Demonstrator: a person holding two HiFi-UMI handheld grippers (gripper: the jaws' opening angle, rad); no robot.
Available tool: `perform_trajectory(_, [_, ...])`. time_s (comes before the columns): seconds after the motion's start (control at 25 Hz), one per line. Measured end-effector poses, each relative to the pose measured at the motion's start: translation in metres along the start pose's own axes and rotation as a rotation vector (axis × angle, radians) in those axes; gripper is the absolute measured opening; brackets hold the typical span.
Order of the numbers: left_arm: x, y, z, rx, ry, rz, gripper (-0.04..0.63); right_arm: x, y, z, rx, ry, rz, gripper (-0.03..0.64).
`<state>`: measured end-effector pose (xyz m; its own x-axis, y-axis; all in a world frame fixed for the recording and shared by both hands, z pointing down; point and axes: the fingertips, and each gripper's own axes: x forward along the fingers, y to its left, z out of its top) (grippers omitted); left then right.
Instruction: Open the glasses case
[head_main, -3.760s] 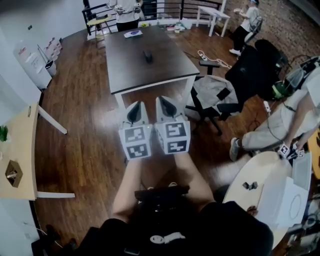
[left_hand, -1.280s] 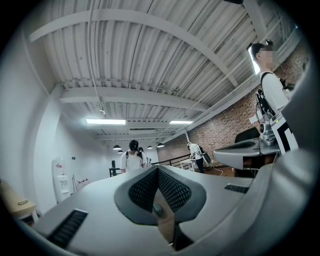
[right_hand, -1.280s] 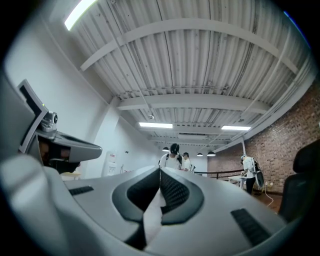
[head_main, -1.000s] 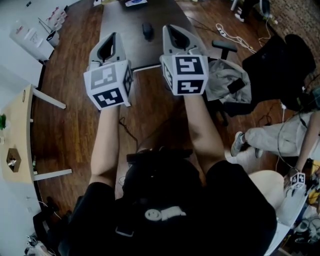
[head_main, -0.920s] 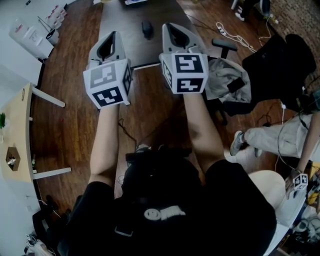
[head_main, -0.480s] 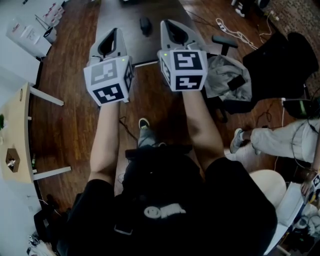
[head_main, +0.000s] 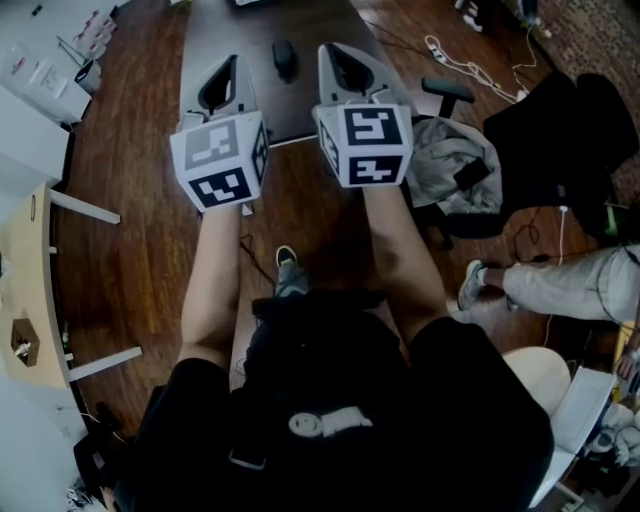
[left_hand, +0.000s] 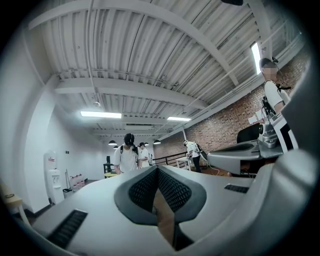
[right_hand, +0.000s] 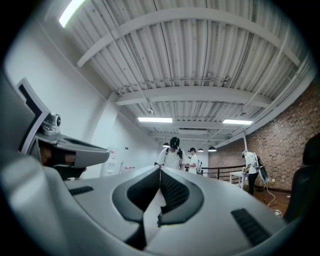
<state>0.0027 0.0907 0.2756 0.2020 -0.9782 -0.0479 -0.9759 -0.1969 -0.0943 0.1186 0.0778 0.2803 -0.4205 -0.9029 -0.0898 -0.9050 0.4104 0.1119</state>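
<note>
A small dark glasses case (head_main: 284, 57) lies shut on the dark table (head_main: 291, 108) ahead of me in the head view. Both grippers are held out level, side by side, over the table's near edge. My left gripper (head_main: 224, 72) is to the left of the case and my right gripper (head_main: 343, 56) to its right; neither touches it. In the left gripper view the left gripper's (left_hand: 157, 169) ribbed pads meet with nothing between them. The right gripper's (right_hand: 160, 170) pads are likewise shut and empty in the right gripper view. Neither gripper view shows the case.
An office chair with a grey jacket (head_main: 452, 168) stands right of the table. A seated person's legs (head_main: 560, 288) stretch in from the right, with cables (head_main: 470, 58) on the wooden floor. A light wooden table (head_main: 30, 290) sits at left. People (left_hand: 129, 156) stand far off.
I have walked toward the table: it and the case have drawn nearer under the grippers. Both grippers moved forward together, still shut. My shoe has come into view below.
</note>
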Motion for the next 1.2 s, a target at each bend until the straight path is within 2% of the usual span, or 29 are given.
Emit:
perform_trajectory(0.68, [0.092,0.062,-0.017,-0.036,0.026,-0.048,-0.008,0.107,-0.001,-0.011,-0.015,0.042,-0.044,0.006])
perform_trajectory(0.96, [0.12,0.093,-0.03,-0.059,0.038,-0.073,-0.008,0.15,0.013,-0.013,-0.027,0.041,-0.056,0.006])
perform_trajectory(1.2, [0.135,0.121,-0.033,-0.042,0.028,-0.092,-0.008,0.182,0.03,-0.017,-0.036,0.039,-0.064,0.006])
